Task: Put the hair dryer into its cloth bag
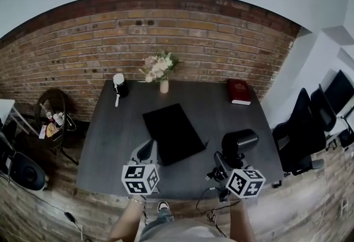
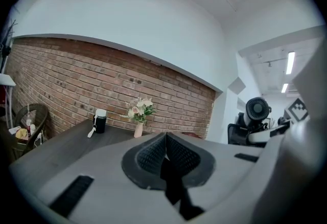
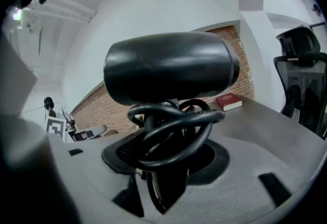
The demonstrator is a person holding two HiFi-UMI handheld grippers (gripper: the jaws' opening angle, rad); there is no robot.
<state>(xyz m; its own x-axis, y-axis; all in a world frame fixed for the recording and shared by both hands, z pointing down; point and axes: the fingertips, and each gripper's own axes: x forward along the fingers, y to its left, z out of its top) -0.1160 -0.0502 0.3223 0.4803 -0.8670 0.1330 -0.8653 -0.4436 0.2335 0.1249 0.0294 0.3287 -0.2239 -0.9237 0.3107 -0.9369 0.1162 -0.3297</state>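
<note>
Right gripper (image 3: pixel 166 159) clamped on cord-wrapped handle of black hair dryer (image 3: pixel 171 67), left gripper (image 2: pixel 164 154) pressed together beside flat black cloth bag (image 1: pixel 172 133), red book (image 1: pixel 239 91), pink flower vase (image 1: pixel 160 69), white-capped black bottle (image 1: pixel 119 85) beyond on dark grey table (image 1: pixel 110 141)

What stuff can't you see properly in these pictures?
- Hair dryer handle: right gripper view, the coiled cord and right tongs gripping it cover it.
- Cloth bag opening: head view, too dark and small to find.
- Red book title: head view, too small.
- Left tongs: left gripper view shows them shut, but whether they pinch the bag is unclear.
</note>
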